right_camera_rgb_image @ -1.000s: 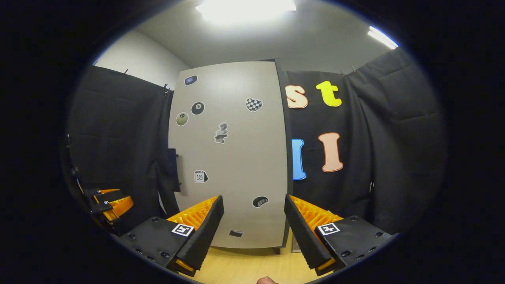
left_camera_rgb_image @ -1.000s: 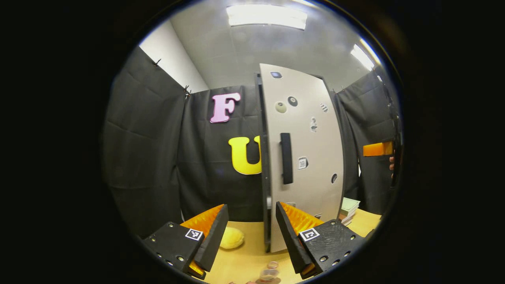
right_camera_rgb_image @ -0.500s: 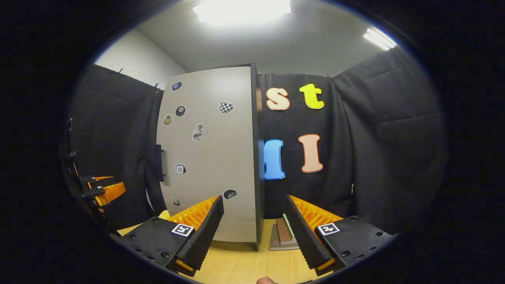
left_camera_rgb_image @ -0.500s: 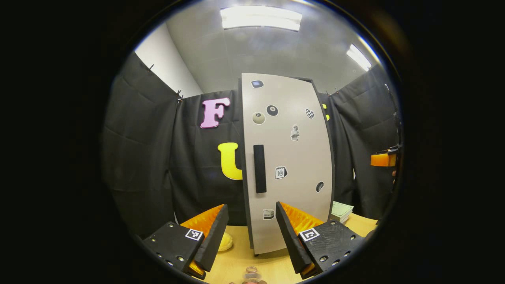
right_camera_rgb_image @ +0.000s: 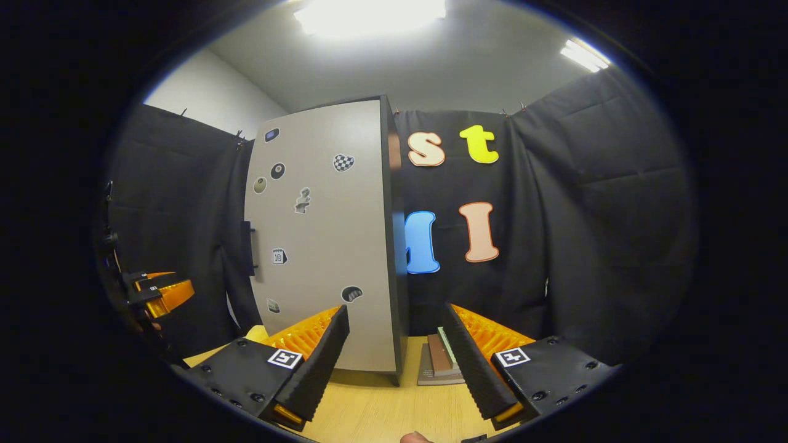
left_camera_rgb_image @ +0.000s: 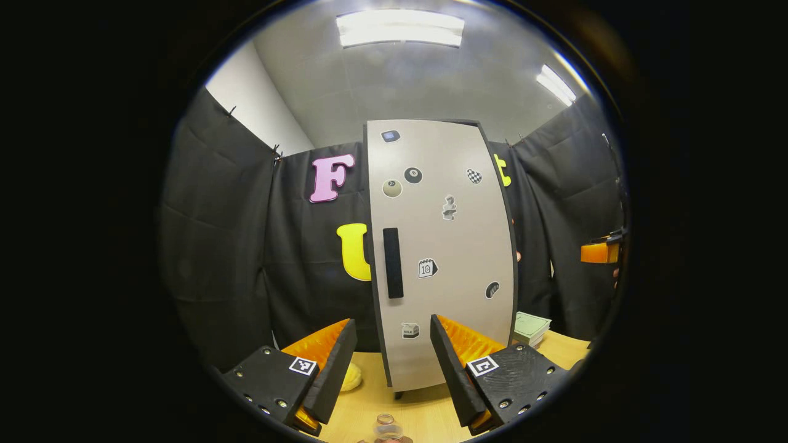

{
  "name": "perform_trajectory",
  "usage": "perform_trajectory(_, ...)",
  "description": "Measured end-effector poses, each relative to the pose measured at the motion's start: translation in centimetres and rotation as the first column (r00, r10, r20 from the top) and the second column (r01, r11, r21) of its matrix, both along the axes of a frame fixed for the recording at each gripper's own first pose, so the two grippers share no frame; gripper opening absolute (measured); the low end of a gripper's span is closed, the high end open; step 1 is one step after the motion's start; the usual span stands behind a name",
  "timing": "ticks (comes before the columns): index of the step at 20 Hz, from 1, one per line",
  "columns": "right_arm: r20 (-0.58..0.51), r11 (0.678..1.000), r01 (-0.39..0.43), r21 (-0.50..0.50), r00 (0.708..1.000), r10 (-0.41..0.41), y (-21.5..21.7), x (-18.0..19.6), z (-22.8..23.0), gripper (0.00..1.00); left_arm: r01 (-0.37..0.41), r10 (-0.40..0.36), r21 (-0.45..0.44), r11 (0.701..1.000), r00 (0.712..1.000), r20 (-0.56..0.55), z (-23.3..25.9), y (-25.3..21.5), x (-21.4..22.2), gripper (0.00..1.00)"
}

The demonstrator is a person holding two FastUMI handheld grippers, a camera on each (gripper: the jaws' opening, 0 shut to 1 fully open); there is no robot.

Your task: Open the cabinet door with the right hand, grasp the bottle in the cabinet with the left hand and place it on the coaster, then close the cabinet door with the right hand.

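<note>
Down at the very bottom of the left gripper view, the bottle point(left_camera_rgb_image: 385, 426) pokes its neck up from the worktop point(left_camera_rgb_image: 425, 413), sitting low between the spread fingers of the left gripper point(left_camera_rgb_image: 391, 354) and touching neither of them; whether it stands on a coaster, I cannot tell. Straight ahead stands the cabinet point(left_camera_rgb_image: 440, 252), its grey door shut flush, the dark handle point(left_camera_rgb_image: 393, 263) running upright along the door's left side, small stickers dotted across the panel. Over on the left of the cabinet foot, a yellow round thing point(left_camera_rgb_image: 351, 376) lies on the worktop, partly hidden behind the left finger. To the right of the cabinet, a stack of books point(left_camera_rgb_image: 530, 327) rests on the worktop, well apart from the bottle.

Switching to the right gripper view: the right gripper point(right_camera_rgb_image: 397, 351) has its fingers wide apart too, nothing between them, aimed at the cabinet's right front corner point(right_camera_rgb_image: 394, 246). The stack of books point(right_camera_rgb_image: 438, 363) shows just beside the cabinet foot, partly behind the right-hand finger. Far off at the left edge, the left gripper point(right_camera_rgb_image: 157, 294) hangs in the air, fingers parted. At the right edge of the left gripper view, the right gripper point(left_camera_rgb_image: 598, 252) peeks in, with a hand point(left_camera_rgb_image: 614, 275) behind it
</note>
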State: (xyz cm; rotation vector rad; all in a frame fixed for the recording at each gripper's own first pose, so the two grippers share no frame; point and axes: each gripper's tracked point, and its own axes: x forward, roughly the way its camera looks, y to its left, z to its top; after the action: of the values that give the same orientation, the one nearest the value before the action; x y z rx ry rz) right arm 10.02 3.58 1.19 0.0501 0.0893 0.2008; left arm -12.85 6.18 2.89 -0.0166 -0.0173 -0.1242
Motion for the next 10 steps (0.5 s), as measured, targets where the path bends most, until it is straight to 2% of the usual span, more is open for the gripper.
perform_trajectory(6, -0.005, 1.0, -0.008, -0.004, 1.0, 0.008, 0.28, -0.2, 0.01, 0.98, -0.006, 0.006, -0.009, 1.0, 1.0, -0.004, -0.14, 0.4, -0.05, 0.7)
perform_trajectory(10, -0.004, 1.0, -0.014, -0.006, 1.0, 0.014, 0.66, -0.3, 0.07, 0.98, -0.01, 0.01, -0.007, 1.0, 1.0, -0.006, -0.2, 0.57, 0.23, 0.68)
